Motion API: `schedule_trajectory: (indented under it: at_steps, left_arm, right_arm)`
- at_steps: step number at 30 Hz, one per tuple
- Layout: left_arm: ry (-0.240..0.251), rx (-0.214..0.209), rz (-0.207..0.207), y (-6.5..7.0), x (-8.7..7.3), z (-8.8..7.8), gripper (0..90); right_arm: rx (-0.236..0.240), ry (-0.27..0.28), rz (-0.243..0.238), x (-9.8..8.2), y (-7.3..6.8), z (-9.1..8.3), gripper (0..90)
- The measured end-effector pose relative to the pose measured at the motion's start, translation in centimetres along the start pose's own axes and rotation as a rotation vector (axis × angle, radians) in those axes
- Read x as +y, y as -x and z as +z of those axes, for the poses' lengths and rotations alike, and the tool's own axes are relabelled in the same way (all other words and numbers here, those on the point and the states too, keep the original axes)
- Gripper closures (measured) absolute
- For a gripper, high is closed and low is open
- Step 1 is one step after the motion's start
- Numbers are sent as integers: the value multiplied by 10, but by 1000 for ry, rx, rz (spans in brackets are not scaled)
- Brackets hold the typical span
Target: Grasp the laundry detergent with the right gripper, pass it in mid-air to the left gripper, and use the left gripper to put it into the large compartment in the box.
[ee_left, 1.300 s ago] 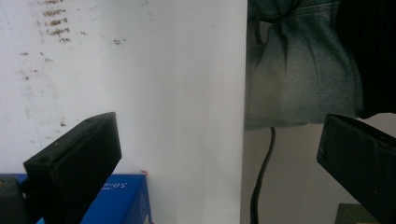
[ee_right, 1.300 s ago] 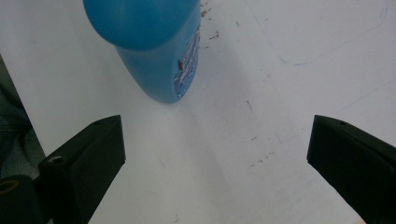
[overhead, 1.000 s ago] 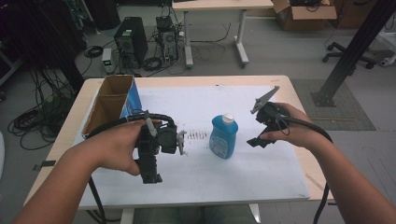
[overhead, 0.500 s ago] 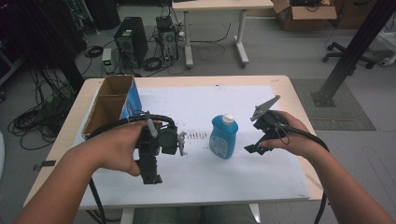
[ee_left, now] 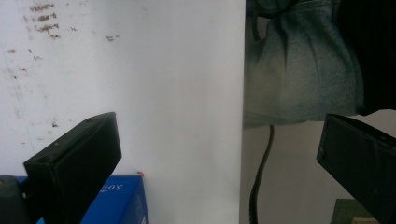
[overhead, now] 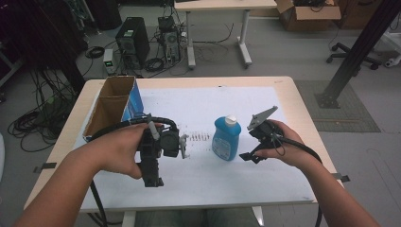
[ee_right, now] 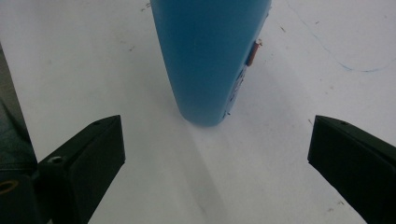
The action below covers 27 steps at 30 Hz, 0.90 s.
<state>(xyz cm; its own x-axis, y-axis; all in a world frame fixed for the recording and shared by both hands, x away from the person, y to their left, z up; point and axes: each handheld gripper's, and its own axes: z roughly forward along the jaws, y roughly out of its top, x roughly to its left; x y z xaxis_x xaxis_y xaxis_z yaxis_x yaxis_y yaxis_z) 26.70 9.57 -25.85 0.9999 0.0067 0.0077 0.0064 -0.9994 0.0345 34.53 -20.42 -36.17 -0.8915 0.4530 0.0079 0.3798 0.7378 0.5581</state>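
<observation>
The left claw [overhead: 150,177] hangs wide open and empty near the desk's front edge. Farther in, the right claw [overhead: 249,156] gapes just beside the upright blue plastic bottle with a white cap [overhead: 225,138], not yet gripping it; the grasp seems still ahead. The bottle's top is cut off in the right gripper view.

The bottle [overhead: 226,140] is bright blue with a white cap, and it stands on a white sheet [overhead: 203,101] speckled with dark marks. The box [overhead: 113,109] is brown cardboard inside with a blue outer face, and both grippers have black jaws.
</observation>
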Motion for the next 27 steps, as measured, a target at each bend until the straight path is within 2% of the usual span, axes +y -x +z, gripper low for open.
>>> schedule_trajectory:
  at_steps: [8,15,19,27]
  left_arm:
    - [1,6,3,-1,1,0,2]
    - [0,5,14,0,4,0,2]
    - [-3,3,14,0,3,2,2]
    - [-6,-3,12,1,2,5,2]
  right_arm:
    - [16,58,20,1,-2,13,40]
    - [25,85,32,2,-5,23,38]
    - [14,90,30,2,-6,28,35]
    - [12,140,48,3,-8,34,35]
